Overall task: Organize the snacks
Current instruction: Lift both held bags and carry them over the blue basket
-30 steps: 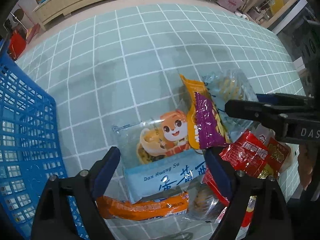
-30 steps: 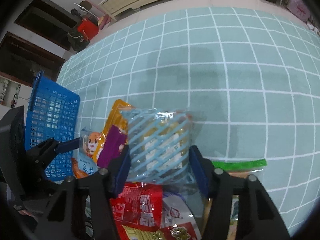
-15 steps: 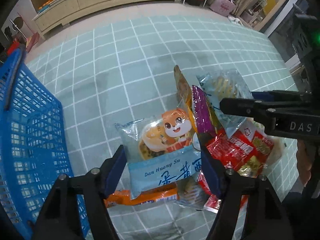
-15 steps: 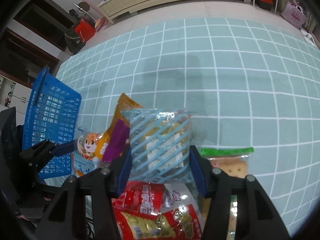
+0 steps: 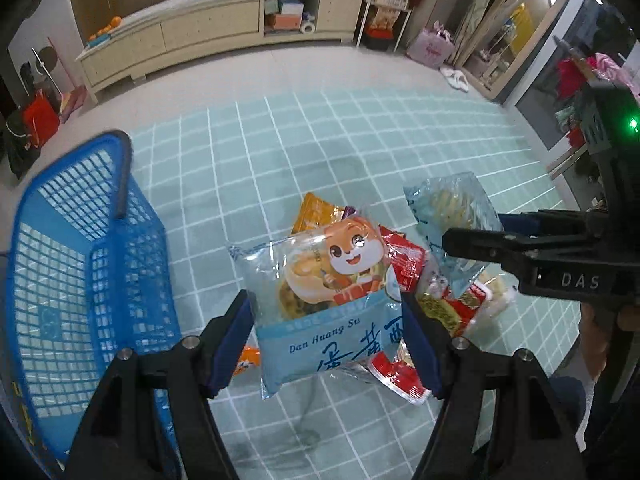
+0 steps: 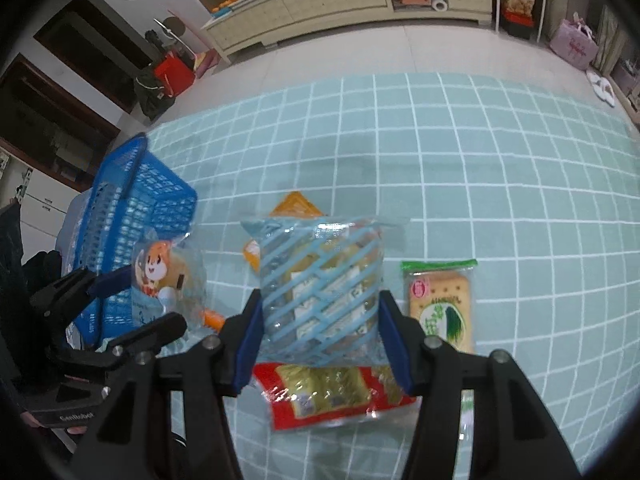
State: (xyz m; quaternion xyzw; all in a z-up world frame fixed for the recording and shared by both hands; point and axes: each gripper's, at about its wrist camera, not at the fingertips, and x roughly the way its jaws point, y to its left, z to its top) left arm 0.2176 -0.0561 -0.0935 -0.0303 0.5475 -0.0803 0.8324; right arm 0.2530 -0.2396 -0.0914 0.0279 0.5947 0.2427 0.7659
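Between each hand-held gripper's (image 5: 326, 332) clamped pads, a clear snack pack: squirrel-printed (image 5: 332, 296) left, blue-striped (image 6: 320, 292) right.

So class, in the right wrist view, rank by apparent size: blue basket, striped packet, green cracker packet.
1. blue basket and striped packet: look alike; the packet sits nearer the camera, so unsure.
2. green cracker packet: smallest.

You're working in a home living room. A long cream cabinet (image 5: 208, 36) is lining the far wall, slippers (image 5: 456, 78) and a pink bag (image 5: 430, 48) are lying by a doorway, and a teal grid mat (image 6: 480, 152) is covering the floor.
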